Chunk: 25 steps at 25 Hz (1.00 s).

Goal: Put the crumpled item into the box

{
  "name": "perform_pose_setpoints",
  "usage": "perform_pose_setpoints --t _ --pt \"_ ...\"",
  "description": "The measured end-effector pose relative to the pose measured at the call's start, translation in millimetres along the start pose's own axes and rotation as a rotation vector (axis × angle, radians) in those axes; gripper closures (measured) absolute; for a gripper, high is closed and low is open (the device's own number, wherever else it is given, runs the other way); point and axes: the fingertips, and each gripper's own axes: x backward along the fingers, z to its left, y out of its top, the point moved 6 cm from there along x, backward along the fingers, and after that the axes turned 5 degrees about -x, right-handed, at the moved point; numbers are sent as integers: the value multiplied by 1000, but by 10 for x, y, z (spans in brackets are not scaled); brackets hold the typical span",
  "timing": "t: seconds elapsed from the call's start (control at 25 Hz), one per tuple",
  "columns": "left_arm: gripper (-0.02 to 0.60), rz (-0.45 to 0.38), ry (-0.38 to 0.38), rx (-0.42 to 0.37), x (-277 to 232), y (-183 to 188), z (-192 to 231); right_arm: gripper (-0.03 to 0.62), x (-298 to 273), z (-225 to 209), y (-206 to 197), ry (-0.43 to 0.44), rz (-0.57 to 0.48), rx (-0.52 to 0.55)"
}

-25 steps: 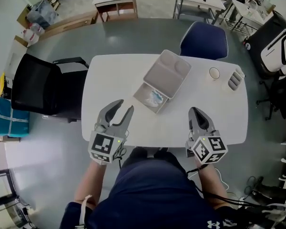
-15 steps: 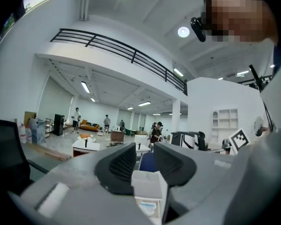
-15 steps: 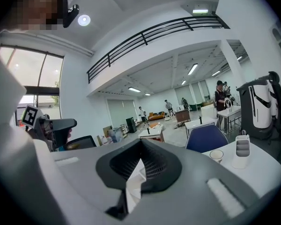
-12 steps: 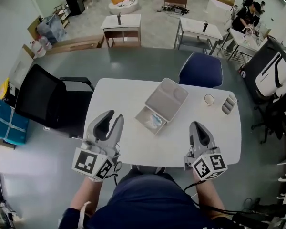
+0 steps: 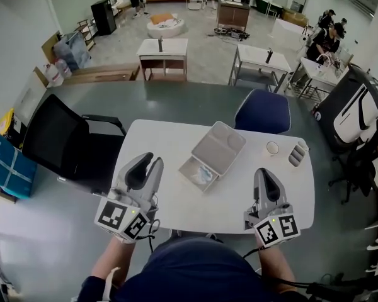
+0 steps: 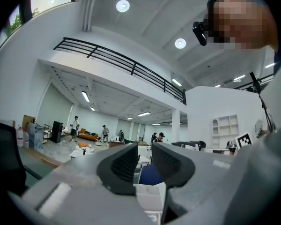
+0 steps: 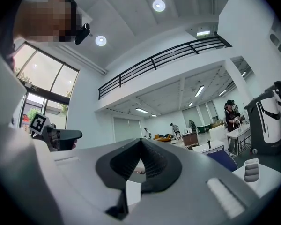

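Observation:
A grey box (image 5: 219, 146) lies open in the middle of the white table (image 5: 239, 197), its lid tipped back. The crumpled pale item (image 5: 203, 173) rests inside the box's near compartment. My left gripper (image 5: 152, 162) hovers over the table's near left part, short of the box. Its jaws have just been closing and stand a narrow gap apart, with nothing between them (image 6: 144, 150). My right gripper (image 5: 264, 172) is held over the near right part, level, shut and empty (image 7: 141, 142).
A blue chair (image 5: 263, 113) stands behind the table and a black chair (image 5: 53, 142) to its left. A small cup (image 5: 273, 148) and a grey ribbed object (image 5: 296, 153) sit at the table's far right. Other desks and people are far off.
Both grippers have risen off the table toward the camera. The left gripper's jaws have narrowed. The box and the crumpled item have not moved.

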Motion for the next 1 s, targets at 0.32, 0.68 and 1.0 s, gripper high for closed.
perform_pose_setpoints --t 0.32,0.68,1.0 --pt "479 -3 2 -3 -139 -92 98 592 7 -162 -37 -79 -10 0" --pt "479 22 -13 9 -308 -183 151 592 -27 -295 -84 -112 -5 -32" --pt "479 47 -17 21 -380 -277 193 592 -88 -291 -154 -98 18 -21"
